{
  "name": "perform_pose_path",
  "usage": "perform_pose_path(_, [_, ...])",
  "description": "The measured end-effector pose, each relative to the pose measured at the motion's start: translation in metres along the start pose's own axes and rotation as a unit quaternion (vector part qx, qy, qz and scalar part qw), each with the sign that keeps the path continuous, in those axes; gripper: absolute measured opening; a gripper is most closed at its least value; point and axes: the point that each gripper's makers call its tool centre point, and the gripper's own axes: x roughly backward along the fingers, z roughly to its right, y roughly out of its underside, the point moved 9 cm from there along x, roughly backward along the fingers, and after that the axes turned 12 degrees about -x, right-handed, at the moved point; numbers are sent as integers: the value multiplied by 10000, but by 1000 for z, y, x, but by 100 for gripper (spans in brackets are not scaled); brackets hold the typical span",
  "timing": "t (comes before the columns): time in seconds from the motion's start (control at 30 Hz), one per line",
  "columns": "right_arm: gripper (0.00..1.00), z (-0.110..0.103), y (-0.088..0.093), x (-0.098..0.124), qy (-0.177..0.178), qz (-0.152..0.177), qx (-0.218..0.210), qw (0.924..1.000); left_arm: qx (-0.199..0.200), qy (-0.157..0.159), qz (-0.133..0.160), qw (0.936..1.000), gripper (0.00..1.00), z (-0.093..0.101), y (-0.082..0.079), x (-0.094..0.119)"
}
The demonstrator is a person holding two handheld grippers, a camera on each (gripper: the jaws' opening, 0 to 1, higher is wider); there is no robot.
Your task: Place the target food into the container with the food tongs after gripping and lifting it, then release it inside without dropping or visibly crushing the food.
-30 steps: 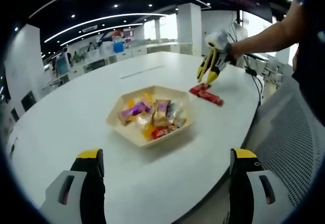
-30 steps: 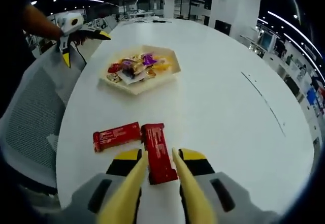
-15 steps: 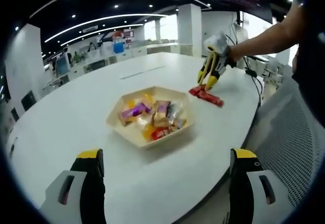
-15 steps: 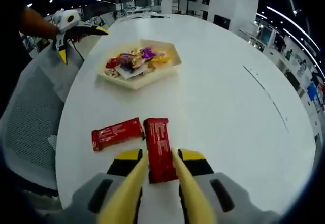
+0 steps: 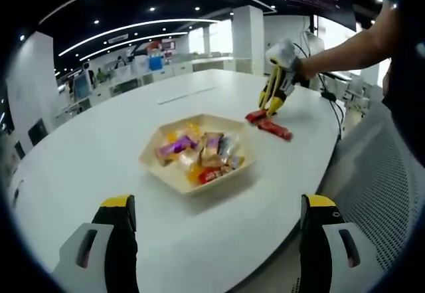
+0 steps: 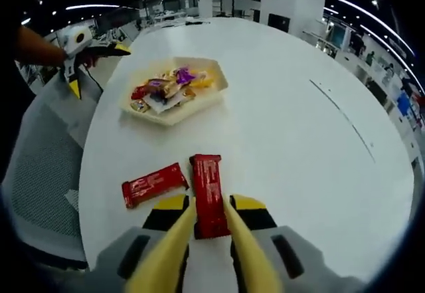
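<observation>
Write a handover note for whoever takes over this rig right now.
Right gripper: fingers shut on one red snack bar, apparently just lifted off the white table.
Left gripper: open, holding nothing, near the table edge.
Second red bar lies beside the gripped one.
Tray of wrapped sweets sits further along the table.
Left: carry the bar to the tray, release it gently inside.
</observation>
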Motion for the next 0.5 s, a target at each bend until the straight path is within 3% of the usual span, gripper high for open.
perform_pose_path(0.5, [23,-1,-21,17,79,186,-32,9998,-9,16,30,10000,99,0,-1,1])
